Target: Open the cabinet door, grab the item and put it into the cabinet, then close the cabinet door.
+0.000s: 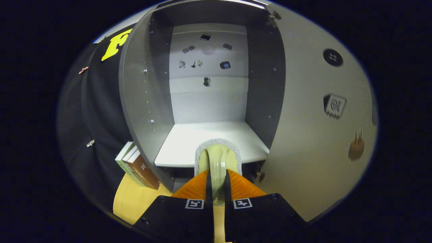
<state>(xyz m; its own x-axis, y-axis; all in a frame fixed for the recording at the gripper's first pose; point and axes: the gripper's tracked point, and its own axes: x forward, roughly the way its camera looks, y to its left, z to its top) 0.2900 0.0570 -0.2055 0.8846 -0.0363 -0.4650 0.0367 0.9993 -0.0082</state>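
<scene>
The gripper point(216, 184) is closed on the handle of a cleaning brush point(217, 158), both fingers pressing its narrow stem from either side so that the tool is pinched firmly along the line of the fingers. Holding it by the handle keeps the wider head out in front, where it can be pushed into the cabinet first without the fingers themselves having to pass far over the shelf edge.

The brush is pale cream-green and looks like smooth moulded plastic, with an arched loop handle that rises from between the fingers and widens into a rounded head. A grey, fuzzy rim runs around that head; it may be a sponge pad or short bristles, but the view is too soft to say which. The head sits just above the front lip of the white shelf point(189, 145), at the cabinet mouth and not yet set down inside.

The cabinet point(141, 101) is grey, open-fronted here, with dark side walls and a pale back panel carrying a few small stickers. Its door point(314, 135) is swung wide to the right, leaving a free path in; it also bears stickers. So the opening step looks done and the placing step is in hand, with the closing yet to come.

Just left of the cabinet base, a few books point(135, 163) lean on the wooden tabletop point(135, 199), clear of the path.
</scene>
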